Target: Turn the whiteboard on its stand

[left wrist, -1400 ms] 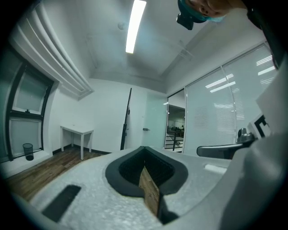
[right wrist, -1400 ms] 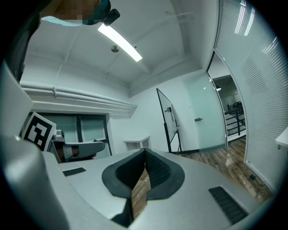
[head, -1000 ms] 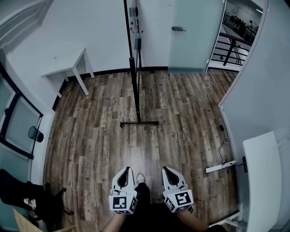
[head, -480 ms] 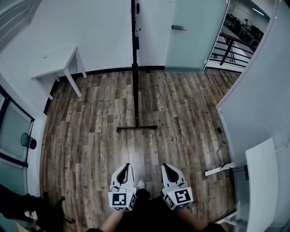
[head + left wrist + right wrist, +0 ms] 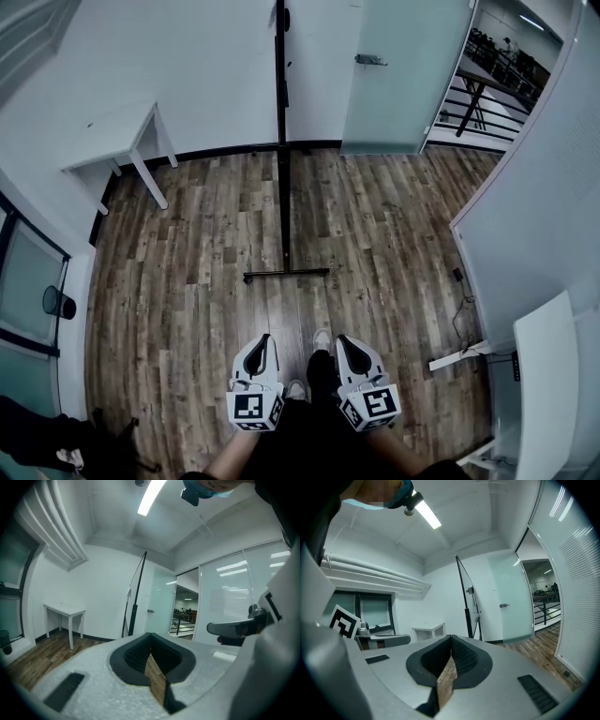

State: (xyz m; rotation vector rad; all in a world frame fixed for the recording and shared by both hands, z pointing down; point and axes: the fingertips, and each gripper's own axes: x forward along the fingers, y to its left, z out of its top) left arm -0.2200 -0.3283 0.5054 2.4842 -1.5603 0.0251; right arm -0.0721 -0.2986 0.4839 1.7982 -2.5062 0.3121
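Both the left hand-held gripper (image 5: 261,345) and right hand-held gripper (image 5: 346,345) have their jaws together, empty. The thin black-framed whiteboard (image 5: 280,112) stands edge-on well ahead; best to step closer, part the jaws, then take its edge.

I stand in a bare office room. A wood-plank floor (image 5: 216,234) runs to plain white walls (image 5: 206,75). A whiteboard (image 5: 281,141) on its stand is at 12 o'clock, and a small white table (image 5: 108,141) sits against the wall at 10 o'clock. At 1 o'clock is a frosted glass door (image 5: 403,75), with a railing (image 5: 487,94) beyond at 2 o'clock. A strip light (image 5: 151,496) hangs overhead and slatted blinds (image 5: 576,564) line one side.
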